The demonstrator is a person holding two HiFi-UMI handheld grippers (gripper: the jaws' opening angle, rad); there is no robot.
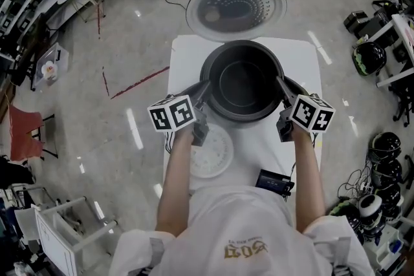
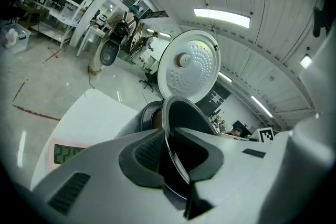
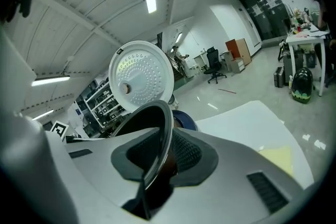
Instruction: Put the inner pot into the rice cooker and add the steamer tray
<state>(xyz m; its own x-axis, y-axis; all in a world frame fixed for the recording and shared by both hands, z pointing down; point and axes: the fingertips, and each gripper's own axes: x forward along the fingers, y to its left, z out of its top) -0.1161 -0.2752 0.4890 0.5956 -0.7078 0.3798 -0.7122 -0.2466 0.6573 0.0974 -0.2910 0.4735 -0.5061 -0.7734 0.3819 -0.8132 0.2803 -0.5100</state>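
**Head view only.** Square white table point(image 1: 184, 55). On it, a dark round rice cooker point(image 1: 191, 91). Its hinged lid point(image 1: 236, 8), lined with a perforated silver plate, stands open on the cooker's far side. A white round perforated steamer tray point(image 1: 217, 155) lies flat just on the near side of the cooker, under the left arm. A small black device point(image 1: 275, 182) sits farther to the near side, at the table's edge.

**Gripper views only.** The left gripper view adds a pale panel with green digits point(image 2: 68, 153), left of the cooker. The right gripper view adds a pale yellow sheet point(image 3: 275, 157), right of the cooker. The head view shows neither.

**Container.** A black round metal inner pot point(image 1: 240, 84) sits in the cooker's well, empty, with its rim showing above the cooker's body.

**Tongs.**
- Left gripper point(image 1: 206, 88): at the pot's left rim. The jaws straddle the thin rim and are loosened, with a dark gap beside the rim point(image 2: 170, 160).
- Right gripper point(image 1: 283, 84): at the pot's right rim, slackened the same way point(image 3: 163, 157).

**Surroundings.** Grey glossy floor with red tape lines point(image 1: 132, 83) left of the cooker. A red chair point(image 1: 26, 132) stands farther left, and helmets point(image 1: 369, 58) lie well to the right. The raised lid blocks each gripper view beyond the cooker.
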